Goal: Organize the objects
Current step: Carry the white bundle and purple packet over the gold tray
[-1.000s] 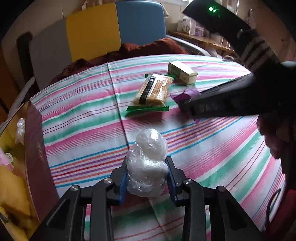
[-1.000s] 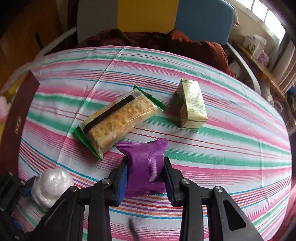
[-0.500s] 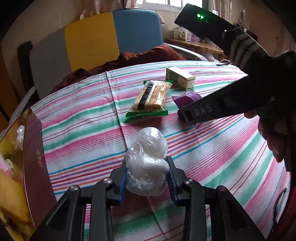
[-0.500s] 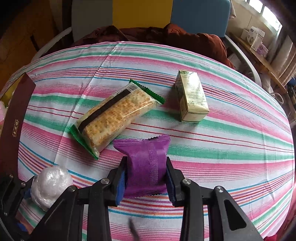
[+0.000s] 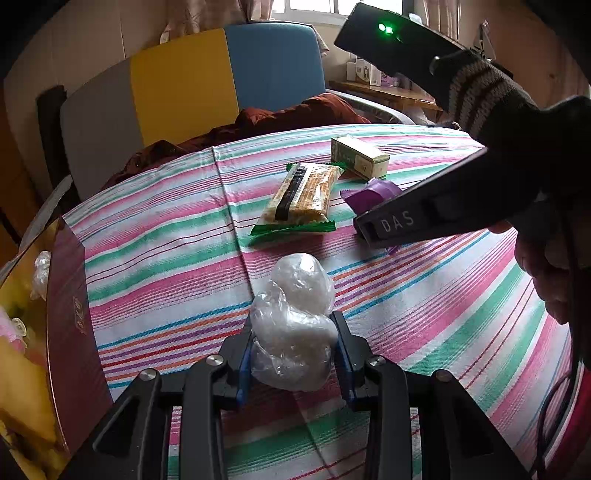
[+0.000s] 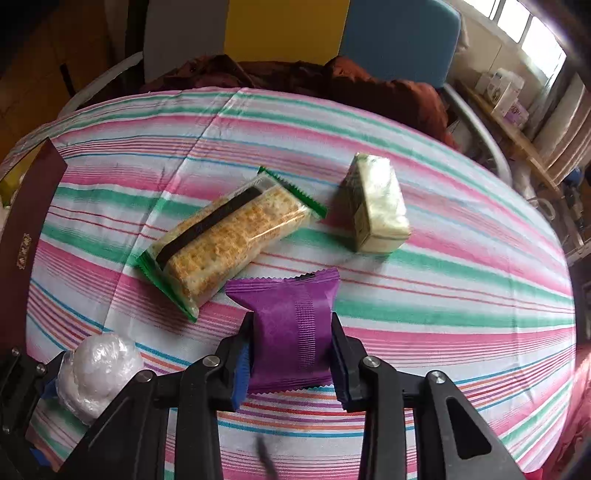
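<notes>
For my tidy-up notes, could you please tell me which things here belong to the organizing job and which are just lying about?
Job: purple packet, plastic-wrapped bundle, cracker pack, small carton, maroon box.
Lying about: reddish-brown cloth, striped tablecloth.

A: What's been altered vs. earlier?
B: Very little. Left view's been tipped up a bit: more of the window [image 5: 314,7] is seen, and the table [image 5: 369,129] edge is shown lower.
A: Anything else?
B: Lettering on the right gripper [image 5: 369,230], blurred before, can now be read.
</notes>
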`<state>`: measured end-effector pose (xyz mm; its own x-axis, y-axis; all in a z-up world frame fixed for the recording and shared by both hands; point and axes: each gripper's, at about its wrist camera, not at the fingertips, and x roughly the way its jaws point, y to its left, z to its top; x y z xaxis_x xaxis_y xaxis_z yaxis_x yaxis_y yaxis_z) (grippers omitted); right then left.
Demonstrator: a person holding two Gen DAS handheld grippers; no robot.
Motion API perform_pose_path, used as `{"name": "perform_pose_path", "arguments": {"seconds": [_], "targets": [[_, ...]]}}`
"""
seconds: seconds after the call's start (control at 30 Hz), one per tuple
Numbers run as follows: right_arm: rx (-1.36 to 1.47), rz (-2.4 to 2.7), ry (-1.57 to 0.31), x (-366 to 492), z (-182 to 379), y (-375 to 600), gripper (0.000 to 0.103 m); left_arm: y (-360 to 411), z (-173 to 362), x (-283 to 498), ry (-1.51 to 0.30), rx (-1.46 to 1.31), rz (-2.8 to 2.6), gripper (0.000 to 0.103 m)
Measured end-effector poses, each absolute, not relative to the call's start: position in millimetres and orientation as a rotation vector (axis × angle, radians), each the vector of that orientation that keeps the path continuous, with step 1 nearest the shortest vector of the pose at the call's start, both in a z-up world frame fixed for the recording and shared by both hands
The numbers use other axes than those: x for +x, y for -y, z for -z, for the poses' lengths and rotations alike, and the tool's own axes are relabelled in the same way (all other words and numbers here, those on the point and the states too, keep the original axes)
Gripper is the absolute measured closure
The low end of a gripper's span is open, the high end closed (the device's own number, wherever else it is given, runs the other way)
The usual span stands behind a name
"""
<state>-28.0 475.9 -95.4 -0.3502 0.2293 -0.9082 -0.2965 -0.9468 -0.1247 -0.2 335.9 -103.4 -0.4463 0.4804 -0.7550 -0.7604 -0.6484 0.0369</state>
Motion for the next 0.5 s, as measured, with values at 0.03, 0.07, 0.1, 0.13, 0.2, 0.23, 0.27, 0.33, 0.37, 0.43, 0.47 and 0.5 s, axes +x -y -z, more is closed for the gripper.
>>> {"name": "perform_pose_path", "arguments": {"seconds": [0.03,0.07,0.1,0.13,0.2,0.23,0.27,0.33,0.37,0.43,0.47,0.5], "targets": [[-1.532,-2.351,-0.062,-28,92,-474,0.068,-336,104,-1,-0.48,-0.948,-2.122,0.066],[-1.506,-2.355,-0.045,-27,88,-473,0.068,-335,104,-1,-0.476,-0.948,-2.121,0.066],[-1.484,-2.358,-0.036,-27,85,-472,0.068,-334,104,-2,-0.472,-0.948,-2.12,0.066],[-1.461,-2.364,-0.031,-27,82,-471,0.068,-334,104,-2,-0.471,-0.948,-2.12,0.066],[-1.431,-2.368,-0.016,-26,77,-469,0.068,-336,105,-1,-0.468,-0.947,-2.12,0.066],[-1.426,-2.368,-0.009,-27,75,-468,0.068,-336,105,-2,-0.467,-0.947,-2.12,0.066],[-1.42,-2.369,0.004,-27,73,-466,0.068,-336,105,-2,-0.467,-0.946,-2.12,0.066],[-1.394,-2.378,0.034,-23,69,-460,0.068,-337,105,-3,-0.471,-0.945,-2.122,0.066],[-1.377,-2.387,0.047,-22,66,-458,0.068,-336,104,-2,-0.473,-0.943,-2.123,0.066],[-1.338,-2.401,0.076,-18,60,-454,0.068,-336,104,-1,-0.475,-0.942,-2.124,0.066],[-1.315,-2.408,0.096,-20,60,-455,0.068,-336,104,-1,-0.476,-0.942,-2.124,0.066],[-1.294,-2.414,0.112,-20,57,-452,0.068,-336,104,-1,-0.476,-0.942,-2.124,0.066]]}}
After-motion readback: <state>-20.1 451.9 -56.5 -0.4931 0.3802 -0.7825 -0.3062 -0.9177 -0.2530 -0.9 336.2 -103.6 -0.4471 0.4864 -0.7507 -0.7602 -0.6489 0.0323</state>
